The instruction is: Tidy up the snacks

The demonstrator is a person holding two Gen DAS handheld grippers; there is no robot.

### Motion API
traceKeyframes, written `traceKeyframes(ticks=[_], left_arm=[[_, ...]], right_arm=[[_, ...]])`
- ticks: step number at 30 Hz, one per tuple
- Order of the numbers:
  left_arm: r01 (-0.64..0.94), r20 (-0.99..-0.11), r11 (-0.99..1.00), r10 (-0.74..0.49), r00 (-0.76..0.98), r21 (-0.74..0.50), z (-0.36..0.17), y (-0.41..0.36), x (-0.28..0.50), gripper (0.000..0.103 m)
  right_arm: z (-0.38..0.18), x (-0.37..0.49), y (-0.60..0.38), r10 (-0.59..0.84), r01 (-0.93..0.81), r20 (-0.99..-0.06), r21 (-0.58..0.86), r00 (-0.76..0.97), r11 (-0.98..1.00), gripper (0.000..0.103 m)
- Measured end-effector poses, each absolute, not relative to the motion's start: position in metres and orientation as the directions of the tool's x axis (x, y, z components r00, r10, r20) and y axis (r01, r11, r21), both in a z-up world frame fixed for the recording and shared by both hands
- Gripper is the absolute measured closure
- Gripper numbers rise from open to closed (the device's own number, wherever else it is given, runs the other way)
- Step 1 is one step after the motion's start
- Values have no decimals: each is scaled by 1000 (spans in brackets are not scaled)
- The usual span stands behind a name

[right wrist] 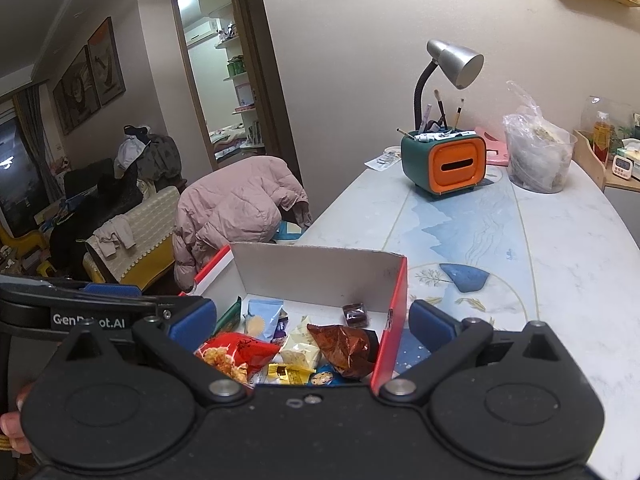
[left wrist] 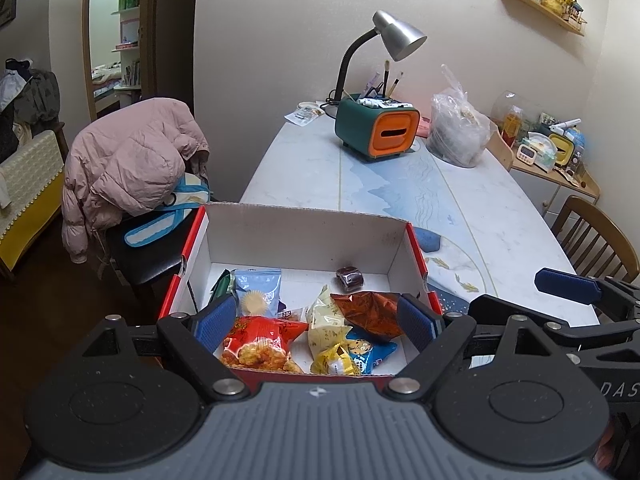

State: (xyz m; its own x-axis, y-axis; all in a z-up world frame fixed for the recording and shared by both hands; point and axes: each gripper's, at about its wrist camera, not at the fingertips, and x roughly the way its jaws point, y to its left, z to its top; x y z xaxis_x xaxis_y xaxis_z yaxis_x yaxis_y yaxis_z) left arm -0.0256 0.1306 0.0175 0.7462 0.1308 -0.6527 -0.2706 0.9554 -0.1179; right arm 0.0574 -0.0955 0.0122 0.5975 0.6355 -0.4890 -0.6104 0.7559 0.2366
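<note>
A red cardboard box (left wrist: 416, 256) with a white inside sat at the near edge of a pale marbled desk (left wrist: 500, 216), open at the top. The snacks lay loose on its floor: a red packet of fried snacks (left wrist: 260, 342) at the near left, a cream wrapper (left wrist: 324, 316) and a yellow wrapper (left wrist: 334, 362) in the middle, a blue cartoon packet (left wrist: 370, 350) at the near right, a crumpled brown foil packet (left wrist: 368, 312) partly on top of it, a light blue sachet (left wrist: 258, 292) further back on the left, and a small dark wrapped sweet (left wrist: 350, 278) alone near the far wall. The left gripper (left wrist: 316, 322) hovered over the box, its blue-padded fingers (left wrist: 218, 320) spread wide and holding nothing. The right gripper (right wrist: 312, 322) was also spread wide and empty, one finger over the box and the other just outside its red right wall. Further back on the desk stood a green and orange organiser (left wrist: 378, 128) with brushes in it, a silver desk lamp (left wrist: 396, 36) behind it, and a clear plastic bag (left wrist: 458, 128) to its right. A pink padded jacket (left wrist: 132, 160) hung over a chair left of the desk.
</note>
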Motion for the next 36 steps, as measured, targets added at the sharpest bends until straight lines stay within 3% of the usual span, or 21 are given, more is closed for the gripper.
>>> traceKeyframes(ticks=[36], left_arm=[[-266, -665, 957, 121, 737, -120, 16, 127, -29, 15]], right_arm=[[10, 53, -100, 630, -604, -495, 238, 599, 761, 0]])
